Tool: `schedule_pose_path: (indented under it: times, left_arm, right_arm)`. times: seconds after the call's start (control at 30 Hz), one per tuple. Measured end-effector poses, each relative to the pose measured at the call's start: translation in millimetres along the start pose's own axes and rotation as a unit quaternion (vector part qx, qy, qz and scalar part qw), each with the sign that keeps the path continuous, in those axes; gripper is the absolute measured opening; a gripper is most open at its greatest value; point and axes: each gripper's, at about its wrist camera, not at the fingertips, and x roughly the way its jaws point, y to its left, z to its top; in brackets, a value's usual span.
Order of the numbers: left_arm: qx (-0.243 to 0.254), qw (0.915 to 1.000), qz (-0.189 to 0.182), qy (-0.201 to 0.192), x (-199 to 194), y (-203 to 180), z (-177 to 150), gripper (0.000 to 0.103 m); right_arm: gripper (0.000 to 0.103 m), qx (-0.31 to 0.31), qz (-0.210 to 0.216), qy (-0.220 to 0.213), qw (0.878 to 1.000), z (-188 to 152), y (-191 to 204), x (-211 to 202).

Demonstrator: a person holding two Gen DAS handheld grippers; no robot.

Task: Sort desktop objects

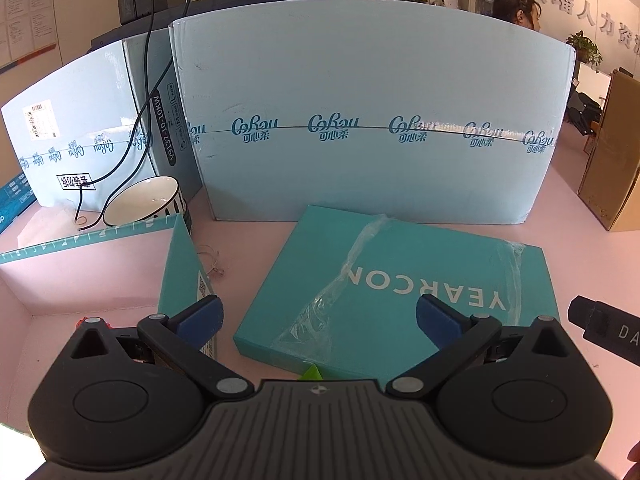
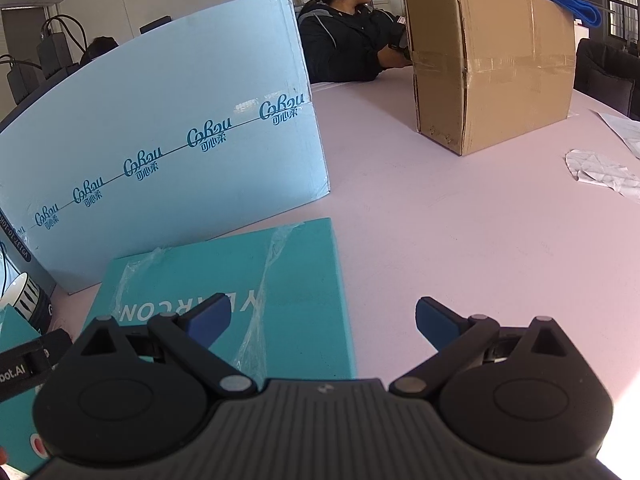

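A flat teal box lid marked YEARCON (image 1: pixel 400 296) lies on the pink table, with loose clear tape across it. It also shows in the right wrist view (image 2: pixel 224 296). To its left stands an open teal box (image 1: pixel 100 276) with a pink inside. A small green scrap (image 1: pixel 311 373) lies at the lid's near edge. My left gripper (image 1: pixel 318 316) is open and empty above the lid's near part. My right gripper (image 2: pixel 322 320) is open and empty over the lid's right edge.
A white bowl (image 1: pixel 144 202) sits behind the open box, with black cables by it. Large light-blue cartons (image 1: pixel 372 120) stand behind the lid. A brown carton (image 2: pixel 492 64) stands at the far right. Crumpled paper (image 2: pixel 604 172) lies at the right.
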Motion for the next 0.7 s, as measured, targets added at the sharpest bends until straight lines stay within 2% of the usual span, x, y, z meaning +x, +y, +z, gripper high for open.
schedule_pose_path:
  times: [0.23, 0.47, 0.7]
  left_arm:
    - [0.01, 0.9999, -0.004, -0.008, 5.3, -6.4, 15.3, 0.103]
    - [-0.002, 1.0, -0.002, -0.005, 17.5, -3.4, 35.5, 0.103]
    - [0.002, 1.0, -0.001, 0.0, 28.7, 0.6, 39.4, 0.103]
  right_arm:
    - [0.1, -0.011, 0.007, -0.01, 1.0, 11.6, 7.4, 6.1]
    - [0.1, -0.01, 0.009, -0.021, 1.0, 24.0, 11.6, 8.6]
    - [0.1, -0.015, 0.008, -0.022, 1.0, 26.0, 16.1, 12.7]
